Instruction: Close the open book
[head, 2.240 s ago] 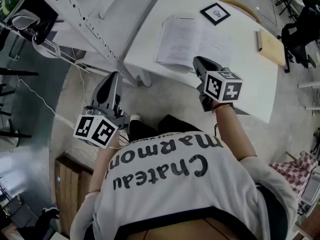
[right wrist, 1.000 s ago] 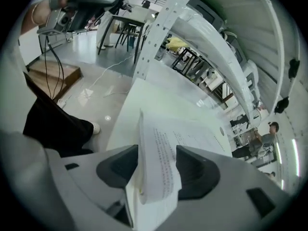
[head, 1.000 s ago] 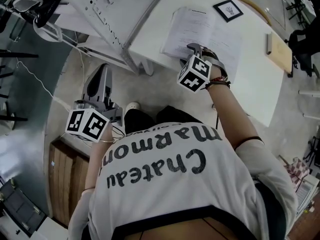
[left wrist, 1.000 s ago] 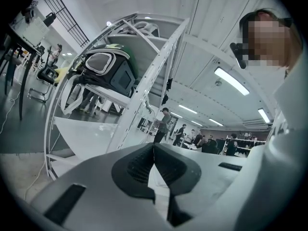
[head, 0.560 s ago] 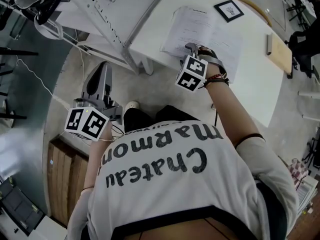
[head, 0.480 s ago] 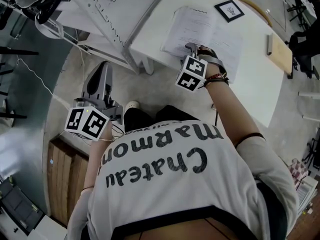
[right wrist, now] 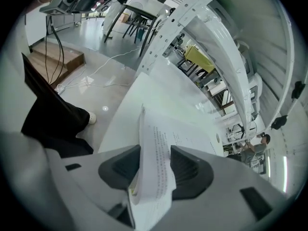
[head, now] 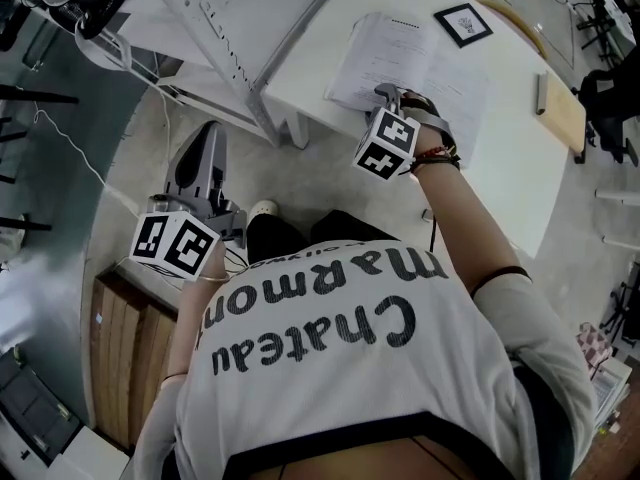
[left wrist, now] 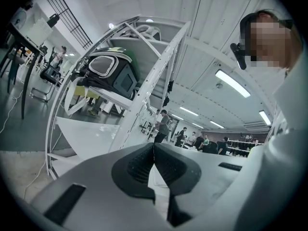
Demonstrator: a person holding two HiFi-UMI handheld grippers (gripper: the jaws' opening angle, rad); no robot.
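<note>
In the head view the right gripper is covering the near edge of the book, and its marker cube is hiding the wrist behind it. The person's shirt is filling the lower half of that view and blocking everything below the near rim of the tabletop. The far side of the tabletop is running out of the picture at the top. The print on the pages is too small to read.

The book is lying open near the tabletop's left-hand corner, its near edge close to the rim. In the right gripper view a thin sheaf of its pages is standing up between the fingers. They have just been closing and are now touching the sheaf on both sides, set fairly wide apart. The left gripper is hanging clear of the tabletop, over the floor beside a white rack. Its fingers are resting tip to tip with nothing between them.

Right of the book, bare tabletop is stretching to a wooden board at the far right edge. A framed card is sitting just beyond the book, apart from it.

The tabletop is showing smooth and white, the finger pads dark and ribbed, the pages thin and curling, and the floor grey and glossy.
</note>
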